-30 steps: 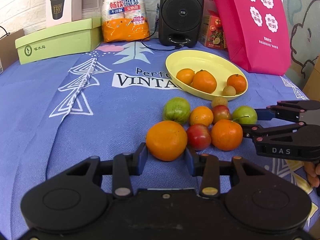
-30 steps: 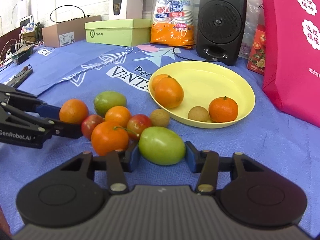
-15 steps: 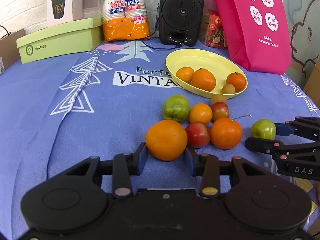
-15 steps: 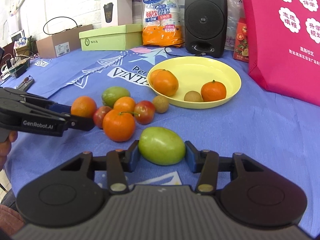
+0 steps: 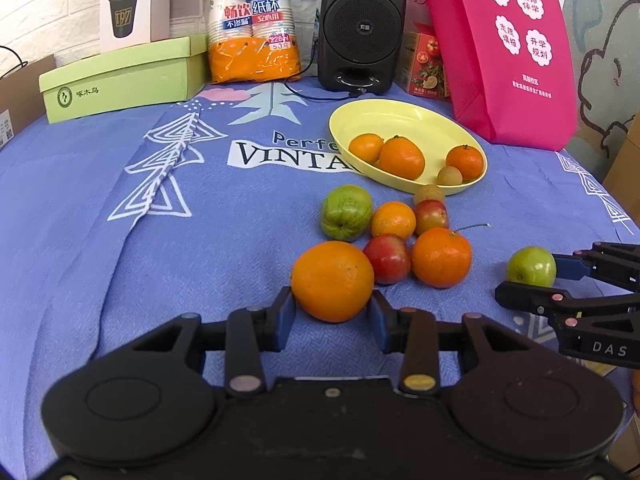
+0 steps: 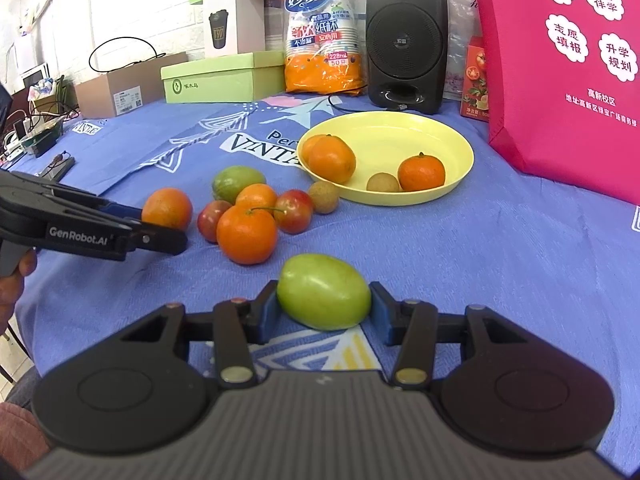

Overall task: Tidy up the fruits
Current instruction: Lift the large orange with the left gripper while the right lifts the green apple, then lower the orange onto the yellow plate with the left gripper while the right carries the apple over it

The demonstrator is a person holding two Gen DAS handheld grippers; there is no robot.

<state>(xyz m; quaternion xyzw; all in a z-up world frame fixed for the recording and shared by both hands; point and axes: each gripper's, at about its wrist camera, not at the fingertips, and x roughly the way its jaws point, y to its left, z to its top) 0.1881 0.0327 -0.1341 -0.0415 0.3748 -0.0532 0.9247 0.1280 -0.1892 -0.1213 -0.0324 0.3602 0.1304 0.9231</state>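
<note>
Your left hand-held gripper [image 5: 332, 307] is closed on the large orange [image 5: 332, 280], with a blue pad pressed against each side of it; the orange sits low over the blue cloth [image 5: 120, 280] that covers the desk, and contact with the cloth cannot be confirmed. Your right hand-held gripper [image 6: 324, 314] is closed on the green fruit [image 6: 323, 297], pads on both ends. In the left wrist view that green fruit [image 5: 531, 267] is well apart from the loose pile, off to the right. The pile lies on the cloth between the two grippers and the yellow plate [image 6: 432, 136]: a second green fruit [image 5: 346, 211], a small orange [image 5: 393, 220], two red fruits [image 5: 387, 258] [image 5: 431, 216], a stemmed orange [image 5: 441, 257] and a small brown fruit [image 5: 429, 193] just beside the plate rim. Inside the plate you have two oranges touching each other [image 6: 332, 158], one mandarin [image 6: 421, 172] and one small brown fruit [image 6: 383, 183] beside it. Behind the plate stand a black speaker [image 5: 362, 26], a pink bag [image 5: 508, 48], a pack of paper cups [image 5: 254, 20] and a green box [image 5: 120, 78].
</note>
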